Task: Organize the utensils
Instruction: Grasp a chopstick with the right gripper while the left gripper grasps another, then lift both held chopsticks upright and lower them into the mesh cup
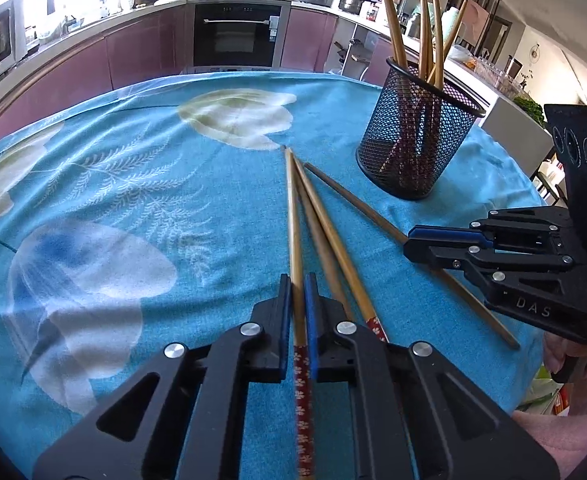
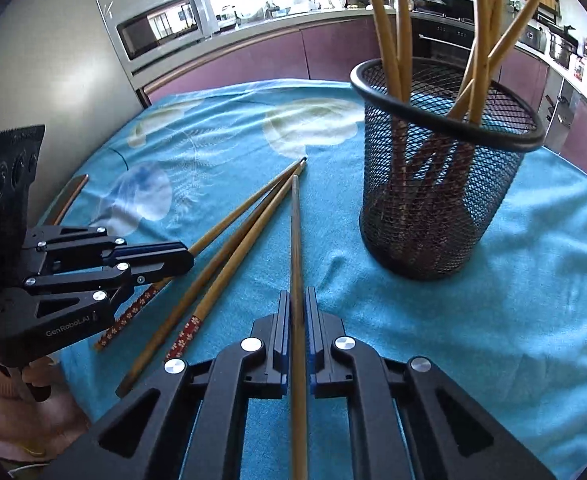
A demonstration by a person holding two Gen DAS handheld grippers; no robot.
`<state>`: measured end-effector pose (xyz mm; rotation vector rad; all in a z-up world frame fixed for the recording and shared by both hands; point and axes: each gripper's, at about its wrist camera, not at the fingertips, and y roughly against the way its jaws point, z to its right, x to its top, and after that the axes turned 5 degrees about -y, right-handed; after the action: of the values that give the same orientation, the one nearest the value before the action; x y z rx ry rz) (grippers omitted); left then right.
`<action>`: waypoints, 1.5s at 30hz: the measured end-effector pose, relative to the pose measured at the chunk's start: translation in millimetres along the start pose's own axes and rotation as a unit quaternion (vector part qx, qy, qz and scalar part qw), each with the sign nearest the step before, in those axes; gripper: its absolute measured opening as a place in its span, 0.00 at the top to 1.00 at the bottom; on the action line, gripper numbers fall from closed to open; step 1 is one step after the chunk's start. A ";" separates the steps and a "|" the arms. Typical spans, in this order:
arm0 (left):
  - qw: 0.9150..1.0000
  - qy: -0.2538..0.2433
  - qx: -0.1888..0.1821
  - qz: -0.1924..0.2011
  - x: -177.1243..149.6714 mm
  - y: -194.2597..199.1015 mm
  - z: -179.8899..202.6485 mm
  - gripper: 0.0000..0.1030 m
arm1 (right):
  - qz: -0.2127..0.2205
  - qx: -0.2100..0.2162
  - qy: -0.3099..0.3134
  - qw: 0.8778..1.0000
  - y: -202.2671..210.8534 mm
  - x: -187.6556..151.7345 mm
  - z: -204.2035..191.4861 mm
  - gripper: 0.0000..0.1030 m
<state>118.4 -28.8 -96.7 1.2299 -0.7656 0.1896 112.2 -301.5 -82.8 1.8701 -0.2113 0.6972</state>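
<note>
Kitchen counters and an oven [image 1: 237, 36] curve behind our table, which wears a blue cloth [image 1: 133, 184] printed with pale flowers. Four chopsticks lie loose on the cloth near the table's near edge, fanned out from a common point toward us. Our left gripper [image 1: 297, 280] is pinched tight on the leftmost one, a red-handled chopstick [image 1: 295, 240] whose flowered end runs back between the fingers [image 1: 283, 312]. Our right gripper [image 2: 297, 296] is likewise clamped on a plain chopstick [image 2: 296, 232], the rightmost of the four, its shaft lying straight down the middle of the right wrist view. No earlier picture lets us say more of how the jaws got there.

Between those two lie the others: a second red-handled stick [image 1: 333, 248] and a darker plain stick [image 1: 317, 236] tucked partly under it; they cross near their thin tips. In the left wrist view the right gripper sits toward the table's right edge, over its chopstick.

Beyond the sticks, toward the far right corner, stands a black mesh cup [image 1: 417, 136], upright, with several chopsticks [image 1: 429, 40] standing in it, thin ends up and leaning apart. It is apart from the loose sticks. A microwave [image 2: 161, 28] sits on the counter at the far left. A pink sleeve [image 1: 565, 432] shows by the right gripper.
</note>
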 end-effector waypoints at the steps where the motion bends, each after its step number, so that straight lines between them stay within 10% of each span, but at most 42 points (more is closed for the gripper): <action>1: 1.000 0.002 0.000 0.002 -0.3 1.3 -0.6 0.93 | 0.004 0.004 -0.002 1.000 1.9 0.4 0.9 0.94; 24: 0.999 -0.017 -0.030 -0.011 3.1 -7.6 -0.6 0.89 | -0.004 0.041 0.023 0.999 -17.6 8.6 -15.9 0.94; 45: 0.986 -0.034 -0.110 0.125 65.4 90.1 20.1 0.93 | 0.205 0.049 -0.020 0.977 119.3 34.0 33.0 0.94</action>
<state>111.3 -32.1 16.2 0.9342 -0.9734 0.2628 97.7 -373.6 22.3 1.9567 -0.6105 0.9633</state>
